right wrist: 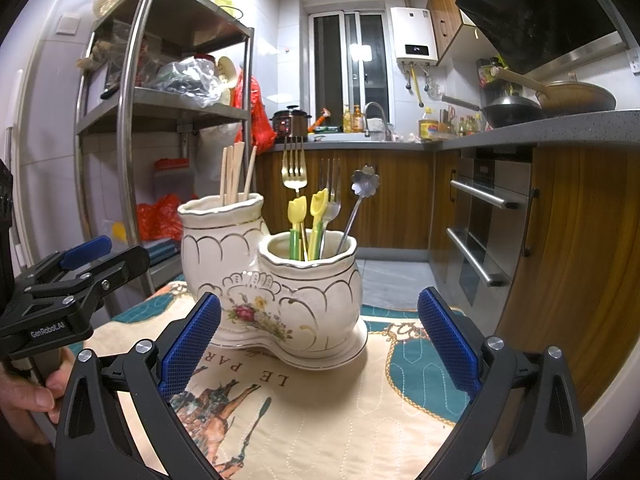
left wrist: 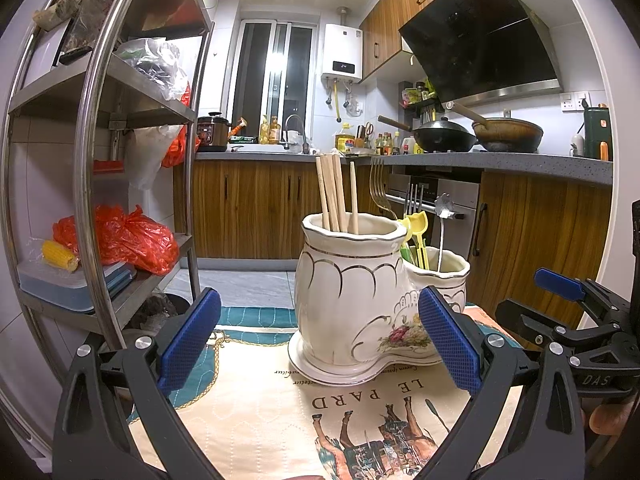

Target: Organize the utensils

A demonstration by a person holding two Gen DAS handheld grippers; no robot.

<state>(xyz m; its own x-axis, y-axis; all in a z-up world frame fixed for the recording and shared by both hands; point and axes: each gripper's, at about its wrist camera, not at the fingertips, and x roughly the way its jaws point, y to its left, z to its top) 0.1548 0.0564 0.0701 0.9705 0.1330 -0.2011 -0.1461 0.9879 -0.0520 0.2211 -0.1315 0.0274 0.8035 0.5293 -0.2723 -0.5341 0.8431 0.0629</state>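
Left gripper (left wrist: 320, 344): jaws wide, nothing between the pads, hovering over the cloth (left wrist: 256, 420) near its front edge. Right gripper (right wrist: 320, 344): same, jaws wide and empty, low over the cloth. Each gripper shows at the side of the other's view; a hand (right wrist: 24, 396) wraps the left one's handle.

Cloth covers the table: cream centre with a horse print and "LE PARD" lettering, teal border.

Holder (right wrist: 272, 292) sits mid-cloth, just ahead of both grippers: white ceramic, gold trim, flower decal, two joined pots on one base.
- Tall pot (left wrist: 348, 276), on the left: chopsticks (left wrist: 334, 194) standing upright, leaning a bit.
- Short pot (right wrist: 310, 280), on the right: two yellow plastic forks (right wrist: 306, 220), one gold fork (right wrist: 295, 172), one steel fork (right wrist: 330, 196), a flower-head spoon (right wrist: 362, 190). All handle-down, heads up.

No loose utensils visible on the cloth.

Beyond the table: steel rack (right wrist: 132, 120) at left with bags and boxes on its shelves, oven (right wrist: 486, 224) built into the wood cabinets at right, two woks (left wrist: 476, 134) on the counter, sink and window at the far wall.
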